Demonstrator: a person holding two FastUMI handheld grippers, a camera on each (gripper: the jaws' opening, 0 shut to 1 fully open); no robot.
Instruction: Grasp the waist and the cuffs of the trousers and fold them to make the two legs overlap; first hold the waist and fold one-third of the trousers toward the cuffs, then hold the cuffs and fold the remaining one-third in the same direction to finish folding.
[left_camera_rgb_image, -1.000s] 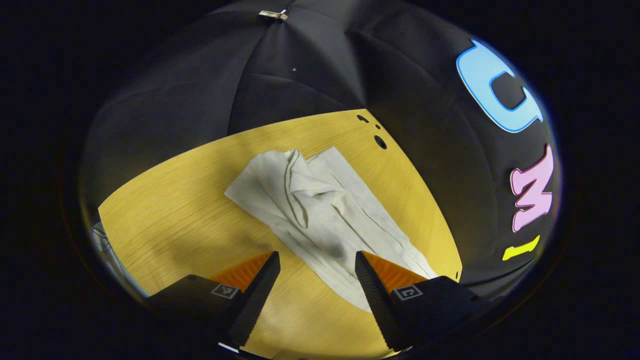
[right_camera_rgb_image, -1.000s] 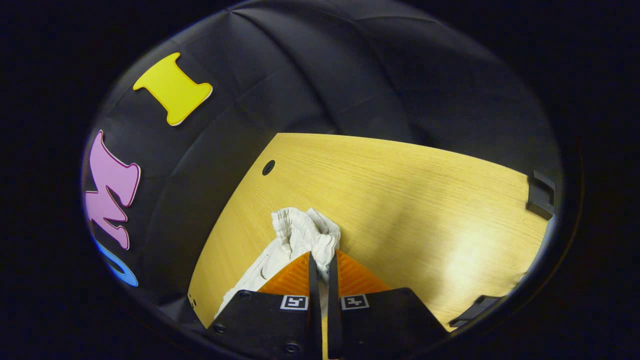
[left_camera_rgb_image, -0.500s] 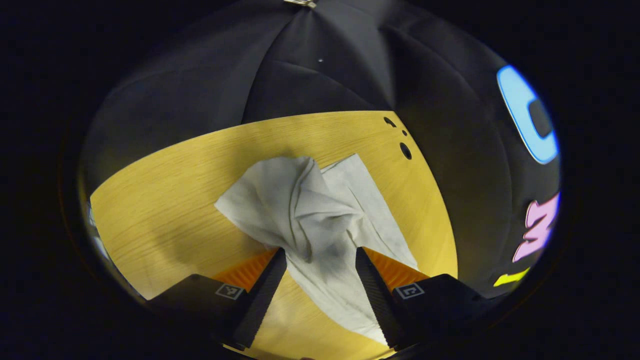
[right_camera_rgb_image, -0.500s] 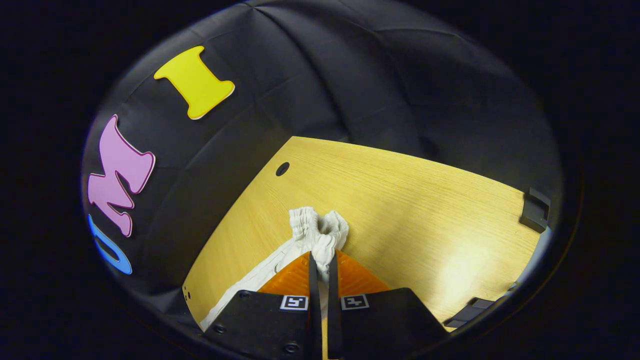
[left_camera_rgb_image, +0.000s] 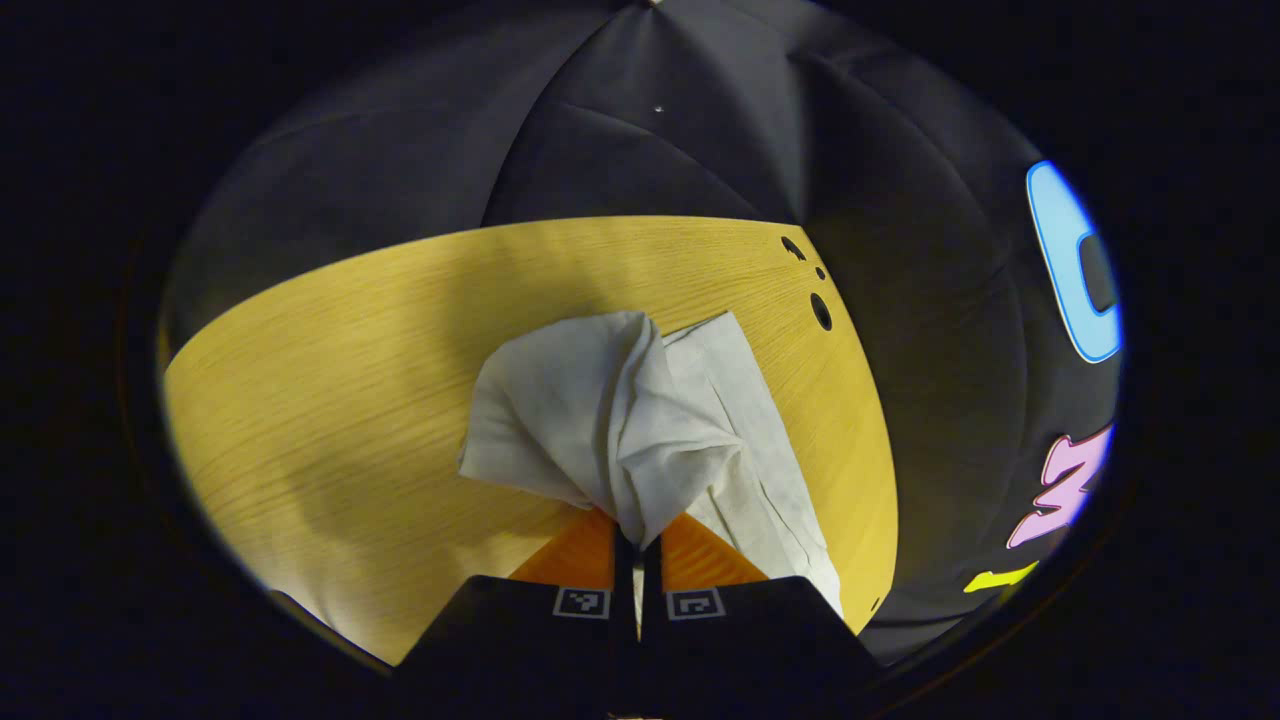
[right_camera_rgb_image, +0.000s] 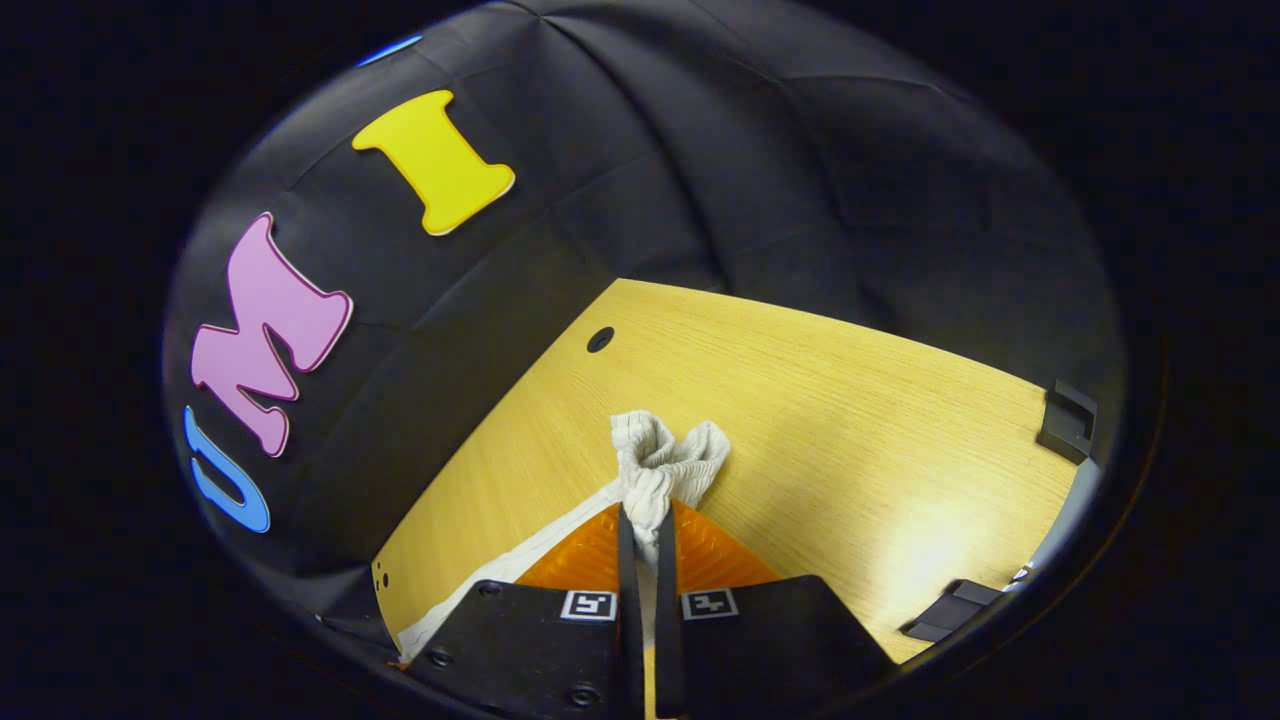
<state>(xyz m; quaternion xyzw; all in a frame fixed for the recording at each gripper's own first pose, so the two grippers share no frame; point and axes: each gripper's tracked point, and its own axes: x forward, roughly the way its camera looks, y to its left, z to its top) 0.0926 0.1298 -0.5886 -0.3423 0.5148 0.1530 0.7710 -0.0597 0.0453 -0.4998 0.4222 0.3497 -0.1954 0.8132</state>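
Off-white trousers (left_camera_rgb_image: 640, 420) lie on a yellow wooden table (left_camera_rgb_image: 330, 400). In the left gripper view my left gripper (left_camera_rgb_image: 637, 545) is shut on a bunched fold of the trouser leg, and the cloth fans up and away from the fingertips toward the far cuffs. In the right gripper view my right gripper (right_camera_rgb_image: 640, 520) is shut on the gathered elastic waist (right_camera_rgb_image: 665, 460), which puffs out just past the fingertips. A strip of the trousers (right_camera_rgb_image: 530, 560) trails off to the left of the right gripper's fingers.
The table (right_camera_rgb_image: 850, 420) has a round cable hole (right_camera_rgb_image: 600, 339) near its far left corner and dark holes (left_camera_rgb_image: 820, 310) near the far right in the left gripper view. Black clamps (right_camera_rgb_image: 1065, 420) sit on the table's right edge. Black cloth walls surround the table.
My left gripper moved in onto the trouser leg and closed on it; it was open before. The right gripper stayed shut on the waist and shifted slightly with it.
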